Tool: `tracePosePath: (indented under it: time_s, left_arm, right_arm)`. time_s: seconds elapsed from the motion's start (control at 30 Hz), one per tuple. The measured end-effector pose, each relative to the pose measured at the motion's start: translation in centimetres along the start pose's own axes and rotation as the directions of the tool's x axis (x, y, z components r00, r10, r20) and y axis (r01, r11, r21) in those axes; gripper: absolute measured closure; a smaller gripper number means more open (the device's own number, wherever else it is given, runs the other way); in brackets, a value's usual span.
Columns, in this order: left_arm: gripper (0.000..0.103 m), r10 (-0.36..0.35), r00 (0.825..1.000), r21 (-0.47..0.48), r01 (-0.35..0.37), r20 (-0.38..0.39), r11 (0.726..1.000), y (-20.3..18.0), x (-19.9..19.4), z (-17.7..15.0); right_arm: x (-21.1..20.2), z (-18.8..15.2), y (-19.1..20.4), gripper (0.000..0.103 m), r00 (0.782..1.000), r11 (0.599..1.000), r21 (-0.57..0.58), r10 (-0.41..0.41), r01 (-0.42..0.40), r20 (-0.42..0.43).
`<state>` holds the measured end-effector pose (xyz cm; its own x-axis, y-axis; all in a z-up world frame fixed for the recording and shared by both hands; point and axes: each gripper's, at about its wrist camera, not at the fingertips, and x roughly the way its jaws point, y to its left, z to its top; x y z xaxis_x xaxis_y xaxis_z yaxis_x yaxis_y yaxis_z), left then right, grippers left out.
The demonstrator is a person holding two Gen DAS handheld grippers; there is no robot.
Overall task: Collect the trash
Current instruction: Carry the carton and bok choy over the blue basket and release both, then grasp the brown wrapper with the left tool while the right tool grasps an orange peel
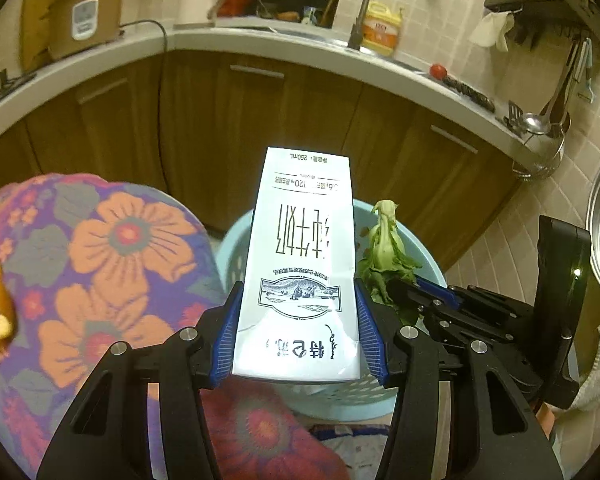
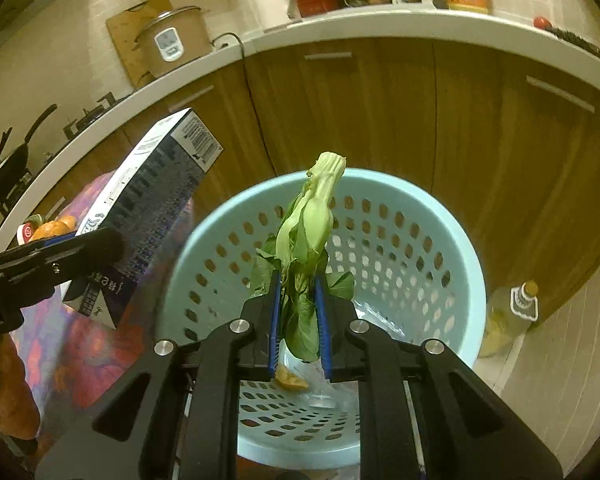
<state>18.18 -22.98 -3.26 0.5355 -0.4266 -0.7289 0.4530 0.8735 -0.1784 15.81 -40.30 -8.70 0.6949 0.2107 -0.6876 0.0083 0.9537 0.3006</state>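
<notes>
now the left gripper is clamped on a white milk carton, held upside down above the near rim of the pale blue basket. beside it, the right gripper pinches a limp green vegetable, stem end up, over the basket's middle. peel scraps lie at the basket's bottom.

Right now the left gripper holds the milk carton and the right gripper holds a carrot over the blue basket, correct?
Not a carrot: the right gripper holds a leafy green vegetable over the blue basket, per the right wrist view. The left gripper does hold the milk carton.
</notes>
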Motion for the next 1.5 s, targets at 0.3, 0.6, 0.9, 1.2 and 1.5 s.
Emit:
tracePosePath:
  time_s: [0.3,0.6,0.9,1.2,1.5]
  left_arm:
    - [0.047,-0.024,1.000,0.018,0.024,0.013,1.000,-0.2,-0.5,-0.1]
    - [0.046,-0.007,0.995,0.007,0.006,0.095,1.000,1.0,-5.3,-0.1]
    - [0.046,0.059,0.976,-0.068,-0.045,0.210,0.997,6.0,-12.1,-1.0]
    - [0.042,0.227,0.935,-0.240,-0.162,0.274,0.957,16.3,-19.2,-4.6]
    - [0.042,0.282,0.932,-0.454,-0.156,0.226,0.878,27.0,-20.4,-7.7]
  right_arm:
    - [-0.1,-0.1,-0.9,0.084,1.000,0.999,0.042,-0.013,0.013,-0.017]
    - [-2.6,1.1,2.3,0.084,0.998,0.999,-0.004,0.044,-0.044,0.037]
    - [-4.2,3.1,10.9,0.084,0.986,0.979,-0.152,0.151,-0.138,0.074]
    - [-1.4,4.3,20.8,0.083,0.951,0.918,-0.257,0.308,-0.301,-0.010]
    - [4.4,4.6,29.1,0.078,0.942,0.873,-0.356,0.313,-0.335,-0.119]
